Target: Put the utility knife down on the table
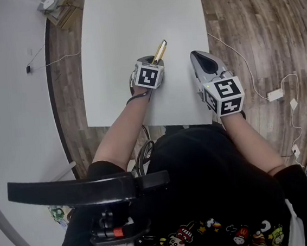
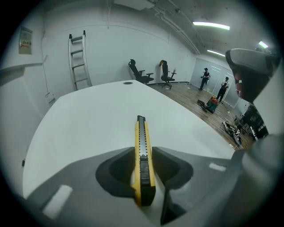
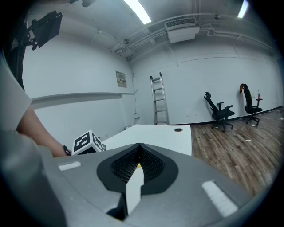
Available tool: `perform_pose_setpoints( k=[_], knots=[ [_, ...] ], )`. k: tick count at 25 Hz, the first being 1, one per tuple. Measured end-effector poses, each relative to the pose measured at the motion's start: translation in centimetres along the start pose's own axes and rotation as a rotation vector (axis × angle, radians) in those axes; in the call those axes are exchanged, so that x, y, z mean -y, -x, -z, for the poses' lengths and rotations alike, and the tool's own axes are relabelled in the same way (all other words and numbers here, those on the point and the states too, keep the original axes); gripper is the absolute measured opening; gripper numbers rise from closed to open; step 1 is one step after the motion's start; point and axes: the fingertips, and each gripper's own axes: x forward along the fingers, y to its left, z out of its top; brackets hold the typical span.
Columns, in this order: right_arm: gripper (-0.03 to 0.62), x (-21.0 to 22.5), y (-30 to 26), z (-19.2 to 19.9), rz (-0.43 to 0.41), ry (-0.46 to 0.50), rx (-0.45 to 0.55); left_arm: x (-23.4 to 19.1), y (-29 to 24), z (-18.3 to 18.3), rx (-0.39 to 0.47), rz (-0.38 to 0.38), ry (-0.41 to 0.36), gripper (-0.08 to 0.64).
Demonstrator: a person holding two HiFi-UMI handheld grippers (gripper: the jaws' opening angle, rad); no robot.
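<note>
- Currently your left tool (image 1: 154,62) is pinching the utility knife (image 2: 142,144) by its rear end; the jaws press on both yellow sides.
- Knife sits on edge in the grip, with the black slider strip facing up and the tip pointing away from you toward the far edge of the tabletop (image 1: 112,36).
- Knife is over the tabletop, a bit in from the near edge, between the middle and the right edge. You can't tell from any view whether it touches the surface.
- Your right tool (image 1: 201,60) has its jaws pressed together with nothing gripped.
- Right tool hangs at the right edge of the tabletop, close to the near right corner and just beside the left tool, not touching it.
- Left tool's marker cube (image 3: 86,142) shows at lower left in the right gripper view.
- A dark round grommet (image 2: 128,82) sits by the far edge of the tabletop.
- Background: a ladder (image 2: 77,57) leans on the wall, office chairs (image 2: 141,73) stand on the wood floor (image 1: 236,23), and a white cable (image 1: 246,71) runs past the right edge.
</note>
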Motion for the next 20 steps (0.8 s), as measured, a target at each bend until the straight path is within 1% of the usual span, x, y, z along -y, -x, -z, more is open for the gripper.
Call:
perform_pose_setpoints(
  k=[3, 5, 7, 10, 11, 13, 15, 18, 20],
  knots=[
    [0.025, -0.1, 0.0, -0.1, 0.004, 0.003, 0.002, 0.0, 0.1, 0.1, 0.006, 0.002, -0.001, 0.121],
    [0.025, -0.2, 0.1, -0.1, 0.005, 0.003, 0.005, 0.1, 0.4, 0.1, 0.009, 0.009, 0.01, 0.143],
    [0.025, -0.3, 0.4, -0.1, 0.006, 0.002, 0.01, 0.4, 0.9, -0.2, 0.017, 0.013, 0.019, 0.149],
    [0.025, -0.4, 0.7, -0.2, 0.005, 0.0, 0.017, 0.6, 2.0, -1.3, 0.053, 0.01, 0.023, 0.146],
    [0.025, -0.4, 0.7, -0.3, 0.003, 0.0, 0.019, 0.6, 2.6, -2.0, 0.077, 0.01, 0.03, 0.131],
    [0.025, -0.4, 0.8, -0.7, -0.001, 0.004, 0.027, 0.4, 4.7, -4.0, 0.154, 0.005, 0.059, 0.066],
    [0.025, -0.5, 1.0, -1.3, -0.008, 0.014, 0.039, 0.0, 7.9, -6.5, 0.255, -0.019, 0.089, 0.0],
    [0.025, -0.9, 1.2, -2.5, -0.019, 0.032, 0.059, -0.4, 13.5, -9.7, 0.412, -0.067, 0.111, 0.0],
    [0.025, -1.6, 1.3, -3.2, -0.029, 0.043, 0.071, -0.4, 17.5, -11.1, 0.521, -0.119, 0.116, 0.0]
  ],
)
